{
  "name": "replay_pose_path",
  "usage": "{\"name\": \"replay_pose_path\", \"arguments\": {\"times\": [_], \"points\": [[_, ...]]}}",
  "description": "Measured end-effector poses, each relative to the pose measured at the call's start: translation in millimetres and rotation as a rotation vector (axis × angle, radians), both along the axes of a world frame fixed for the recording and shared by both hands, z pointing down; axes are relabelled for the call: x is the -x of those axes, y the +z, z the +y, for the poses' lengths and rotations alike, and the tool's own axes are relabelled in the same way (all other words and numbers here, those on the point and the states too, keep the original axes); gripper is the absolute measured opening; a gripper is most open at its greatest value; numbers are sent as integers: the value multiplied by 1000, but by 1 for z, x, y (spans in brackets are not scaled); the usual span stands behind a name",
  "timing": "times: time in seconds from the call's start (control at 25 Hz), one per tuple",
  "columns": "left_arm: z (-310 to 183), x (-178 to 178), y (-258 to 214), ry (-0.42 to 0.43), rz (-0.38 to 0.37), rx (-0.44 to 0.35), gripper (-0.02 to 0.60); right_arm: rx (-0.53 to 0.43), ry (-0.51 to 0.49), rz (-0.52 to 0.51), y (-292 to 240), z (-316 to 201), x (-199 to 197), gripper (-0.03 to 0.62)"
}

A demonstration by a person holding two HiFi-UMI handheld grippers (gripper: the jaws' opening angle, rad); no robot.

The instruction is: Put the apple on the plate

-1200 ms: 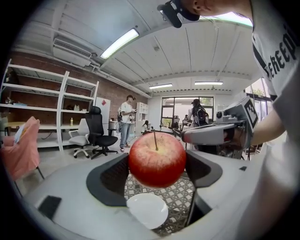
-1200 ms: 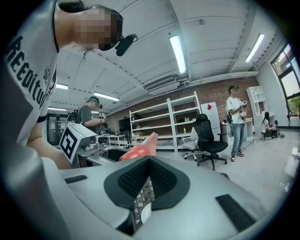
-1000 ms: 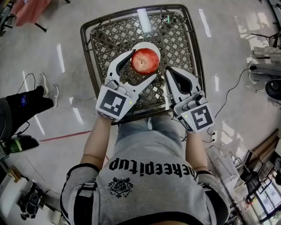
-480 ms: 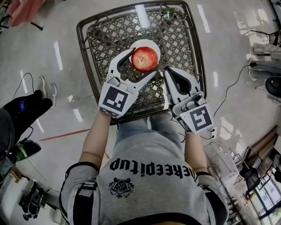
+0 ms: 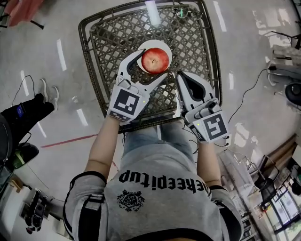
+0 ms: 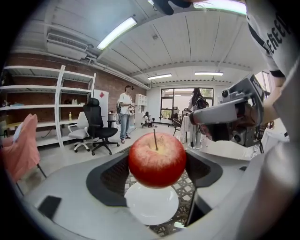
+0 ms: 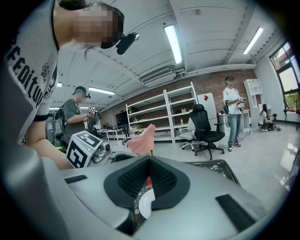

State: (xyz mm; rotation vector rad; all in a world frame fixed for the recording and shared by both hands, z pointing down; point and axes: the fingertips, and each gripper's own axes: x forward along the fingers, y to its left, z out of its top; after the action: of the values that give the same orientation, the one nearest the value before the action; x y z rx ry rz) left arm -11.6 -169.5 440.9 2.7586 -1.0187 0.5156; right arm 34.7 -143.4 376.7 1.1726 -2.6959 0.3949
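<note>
A red apple (image 5: 155, 60) is clamped between the fingers of my left gripper (image 5: 154, 64), which is shut on it. In the left gripper view the apple (image 6: 157, 159) hangs just above a small white plate (image 6: 151, 206), with a gap between them. The plate (image 5: 160, 45) rests on a dark wicker table (image 5: 193, 42), and its rim shows above and right of the apple. My right gripper (image 5: 182, 77) hovers to the apple's right with jaws shut and nothing in them. Through its closed tips (image 7: 149, 164) I see a sliver of the plate (image 7: 145, 206).
A small dark object (image 5: 187, 12) lies at the table's far edge. Another person's legs and shoes (image 5: 47, 94) are on the floor at left. Cables (image 5: 254, 89) trail at right. Shelves and an office chair (image 6: 98, 131) stand beyond.
My left gripper has carried the apple a little farther forward, so it sits more over the plate's middle. The right gripper has hardly moved.
</note>
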Motion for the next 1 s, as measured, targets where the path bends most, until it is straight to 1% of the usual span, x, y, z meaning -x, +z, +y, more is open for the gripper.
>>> {"name": "replay_pose_path", "arguments": {"times": [0.28,0.56,0.8,1.0], "points": [[-3,-7,21,15,-26,-7,399,13,13,4,7,-1,-5,2],[-8,-3,46,0,-68,19,399,20,4,11,13,-4,-2,2],[-11,0,69,12,-117,35,399,25,-1,21,17,-6,1,2],[-14,1,84,12,-127,52,399,35,3,31,22,-8,1,2]]}}
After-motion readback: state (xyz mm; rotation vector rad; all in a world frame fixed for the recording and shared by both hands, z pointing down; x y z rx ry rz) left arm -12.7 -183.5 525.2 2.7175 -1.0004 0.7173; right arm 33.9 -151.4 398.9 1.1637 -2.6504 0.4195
